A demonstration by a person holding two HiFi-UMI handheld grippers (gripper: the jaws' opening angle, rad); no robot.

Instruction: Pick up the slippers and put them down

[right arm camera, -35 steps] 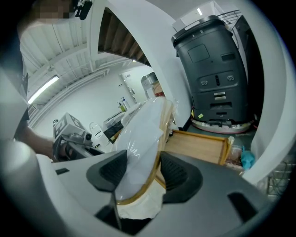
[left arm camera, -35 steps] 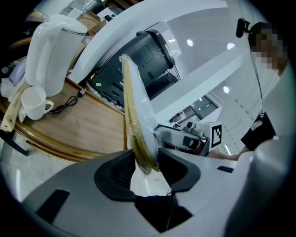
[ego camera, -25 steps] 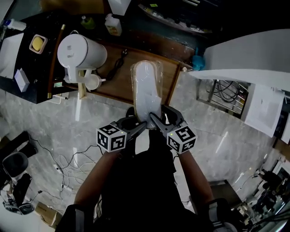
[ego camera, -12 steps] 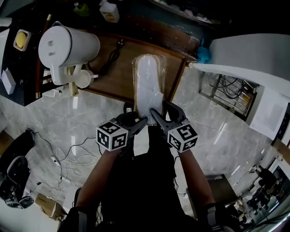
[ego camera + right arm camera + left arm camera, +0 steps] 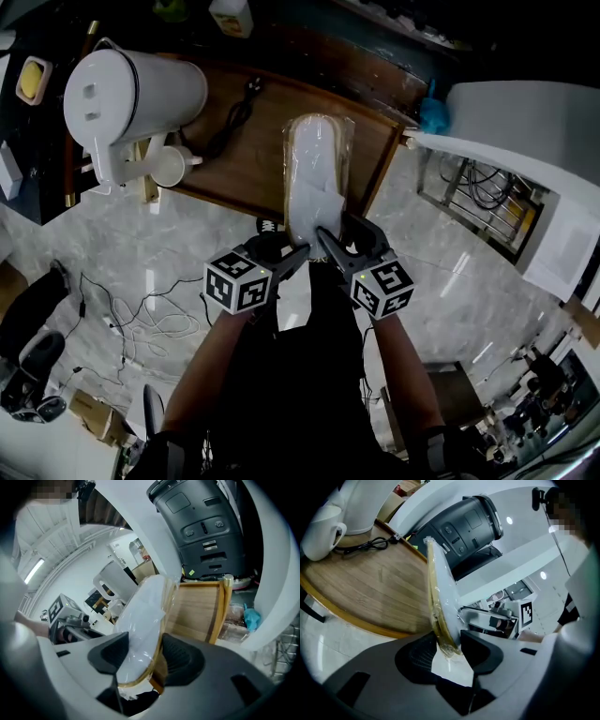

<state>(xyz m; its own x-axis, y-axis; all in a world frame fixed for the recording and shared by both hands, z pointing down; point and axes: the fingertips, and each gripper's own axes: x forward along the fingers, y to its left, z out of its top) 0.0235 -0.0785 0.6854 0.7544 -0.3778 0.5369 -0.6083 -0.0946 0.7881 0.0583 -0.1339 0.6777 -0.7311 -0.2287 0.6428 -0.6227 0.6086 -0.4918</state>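
One wrapped slipper pack [image 5: 317, 173], gripped by left tongs [image 5: 446, 635], right tongs [image 5: 144, 637]

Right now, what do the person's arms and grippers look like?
The left gripper and right gripper match: dark grey moulded bodies, wedge-shaped jaws with textured pads. Each carries a white cube printed with black square markers. No cables show on them. The forearms are bare, and the person wears a dark top.

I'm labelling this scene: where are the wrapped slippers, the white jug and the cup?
slippers [image 5: 317, 164], head view, middle of the wrapped white sole.
white jug [image 5: 141, 89], head view, side of its body.
cup [image 5: 169, 167], head view, its outer wall.
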